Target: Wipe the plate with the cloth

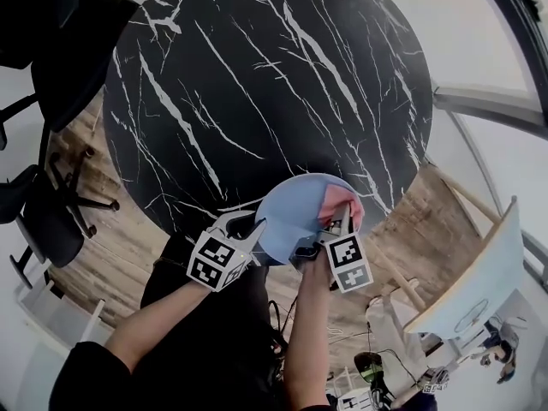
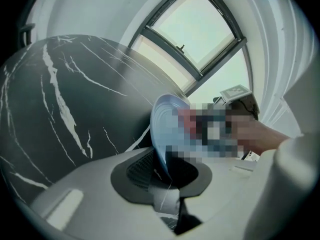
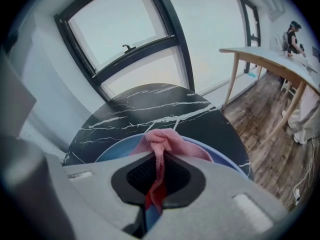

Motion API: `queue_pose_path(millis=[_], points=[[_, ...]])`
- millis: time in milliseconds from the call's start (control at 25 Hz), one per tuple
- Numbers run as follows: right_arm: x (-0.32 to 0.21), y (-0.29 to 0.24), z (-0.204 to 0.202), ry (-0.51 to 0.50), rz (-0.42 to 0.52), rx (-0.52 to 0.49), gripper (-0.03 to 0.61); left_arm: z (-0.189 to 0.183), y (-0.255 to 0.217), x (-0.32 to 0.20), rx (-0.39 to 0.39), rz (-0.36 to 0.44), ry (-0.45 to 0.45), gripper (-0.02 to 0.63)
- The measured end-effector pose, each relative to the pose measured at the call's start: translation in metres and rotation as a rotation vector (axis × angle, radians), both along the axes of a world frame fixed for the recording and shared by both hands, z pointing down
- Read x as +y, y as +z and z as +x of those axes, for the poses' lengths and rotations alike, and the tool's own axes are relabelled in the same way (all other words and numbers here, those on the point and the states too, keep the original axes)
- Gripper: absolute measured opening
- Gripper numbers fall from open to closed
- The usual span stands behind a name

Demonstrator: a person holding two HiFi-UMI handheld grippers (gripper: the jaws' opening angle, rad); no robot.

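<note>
While left hand-held gripper (image 1: pixel 245 227) clamps tilted plate (image 1: pixel 289 214), right hand-held gripper (image 1: pixel 332 229) pinches cloth (image 1: pixel 336 202)

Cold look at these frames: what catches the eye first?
The light blue plate, pinched by its rim in the left gripper and showing at the near edge of the black, white-veined round table. Next the pink cloth, clamped in the right gripper and bunched against the plate's face.
</note>
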State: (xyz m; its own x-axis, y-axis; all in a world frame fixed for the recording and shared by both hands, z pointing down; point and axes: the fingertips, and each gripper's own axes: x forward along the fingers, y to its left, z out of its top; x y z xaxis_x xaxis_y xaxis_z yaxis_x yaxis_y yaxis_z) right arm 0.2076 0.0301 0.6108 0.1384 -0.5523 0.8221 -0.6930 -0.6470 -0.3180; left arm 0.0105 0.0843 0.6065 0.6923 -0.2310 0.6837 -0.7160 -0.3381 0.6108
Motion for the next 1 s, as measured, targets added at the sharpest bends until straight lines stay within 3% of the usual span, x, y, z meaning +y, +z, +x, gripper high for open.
queue_pose_path(millis=[560,800,1000], points=[[-0.044,-0.003,-0.035,-0.313,0.02,0.119,0.014,0.003,-0.001,0.001,0.025,0.009,0.05,0.08],[-0.054,-0.003,-0.059,-0.509,0.008,0.188,0.014,0.003,-0.001,-0.001,0.035,0.012,0.054,0.081],[-0.058,-0.002,-0.082,-0.643,0.012,0.189,0.014,0.003,0.0,-0.001,0.035,0.01,0.057,0.081]])
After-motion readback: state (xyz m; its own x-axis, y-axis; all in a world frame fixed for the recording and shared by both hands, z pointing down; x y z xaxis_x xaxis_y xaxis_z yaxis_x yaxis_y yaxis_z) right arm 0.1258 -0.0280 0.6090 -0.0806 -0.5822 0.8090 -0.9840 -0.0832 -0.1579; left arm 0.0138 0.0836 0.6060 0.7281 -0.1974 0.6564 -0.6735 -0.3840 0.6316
